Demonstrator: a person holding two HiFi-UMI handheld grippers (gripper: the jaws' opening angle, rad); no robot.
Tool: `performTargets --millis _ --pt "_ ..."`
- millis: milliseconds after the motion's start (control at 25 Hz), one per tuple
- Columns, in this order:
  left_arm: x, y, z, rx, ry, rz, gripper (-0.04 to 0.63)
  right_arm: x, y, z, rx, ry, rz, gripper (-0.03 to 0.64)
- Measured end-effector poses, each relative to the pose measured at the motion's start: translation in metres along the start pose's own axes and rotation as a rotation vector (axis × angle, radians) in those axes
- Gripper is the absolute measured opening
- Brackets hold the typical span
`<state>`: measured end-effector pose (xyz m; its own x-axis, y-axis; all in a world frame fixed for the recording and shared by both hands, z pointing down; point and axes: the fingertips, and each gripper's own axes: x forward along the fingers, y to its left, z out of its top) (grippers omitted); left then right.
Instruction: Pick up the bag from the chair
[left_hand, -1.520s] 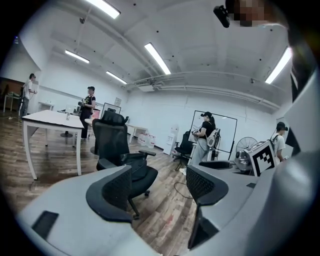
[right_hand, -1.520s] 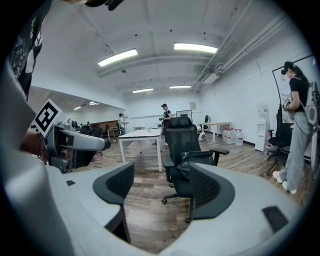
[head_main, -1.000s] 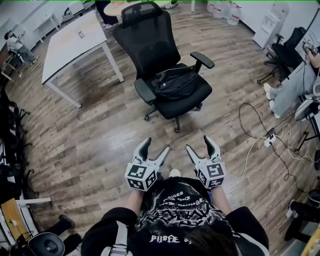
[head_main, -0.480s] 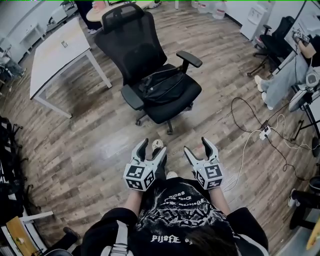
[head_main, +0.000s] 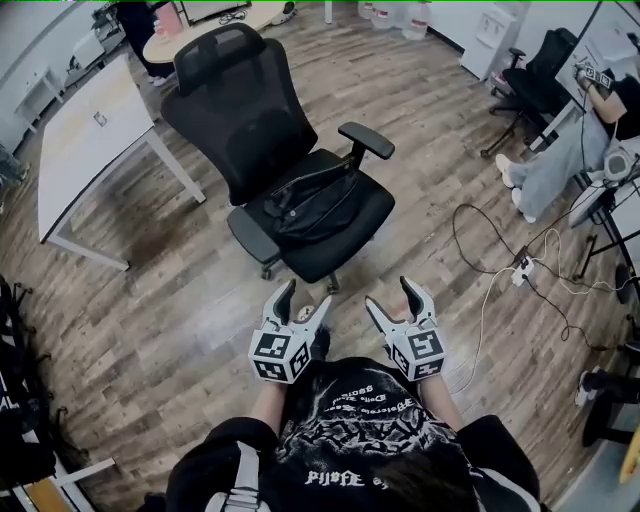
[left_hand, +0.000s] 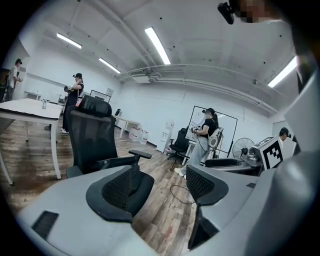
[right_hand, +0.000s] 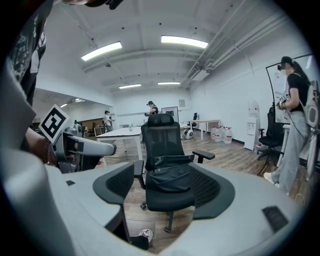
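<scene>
Both pairs of jaws stand apart with nothing between them. The left gripper (head_main: 306, 295) and the right gripper (head_main: 391, 295) are held side by side close to the person's chest, the jaws pointing forward. Through the gap of the right jaws the black bag (right_hand: 170, 177) shows dead ahead, lying slumped on the seat of the black office chair (head_main: 240, 110). From the left jaws it sits ahead and off to the left, largely hidden by the left-hand jaw. The bag is well apart from both pairs; the reach has not begun.

Beyond and to the right of the right jaws a loose cable (head_main: 480, 300) trails over the wooden floor. Far left of the left jaws stands a white desk (head_main: 85, 150).

The risks, as I judge them: the chair rides on castors, so a push from the jaws may roll or swivel it away. The bag is black on a black seat and limp, so the jaws may pinch only a fold. A strap seems to run toward the armrest (head_main: 365, 140) and could snag on lifting.
</scene>
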<state>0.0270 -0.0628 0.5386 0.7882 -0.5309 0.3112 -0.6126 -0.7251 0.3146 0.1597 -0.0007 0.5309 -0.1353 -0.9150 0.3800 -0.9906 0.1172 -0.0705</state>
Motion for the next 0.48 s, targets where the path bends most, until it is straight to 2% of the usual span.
performTargets --millis 480 --pt "0.084 0.104 0.062 0.021 0.011 -0.065 0.347 0.123 -0.006 0.047 0.003 0.025 -0.034 0.351"
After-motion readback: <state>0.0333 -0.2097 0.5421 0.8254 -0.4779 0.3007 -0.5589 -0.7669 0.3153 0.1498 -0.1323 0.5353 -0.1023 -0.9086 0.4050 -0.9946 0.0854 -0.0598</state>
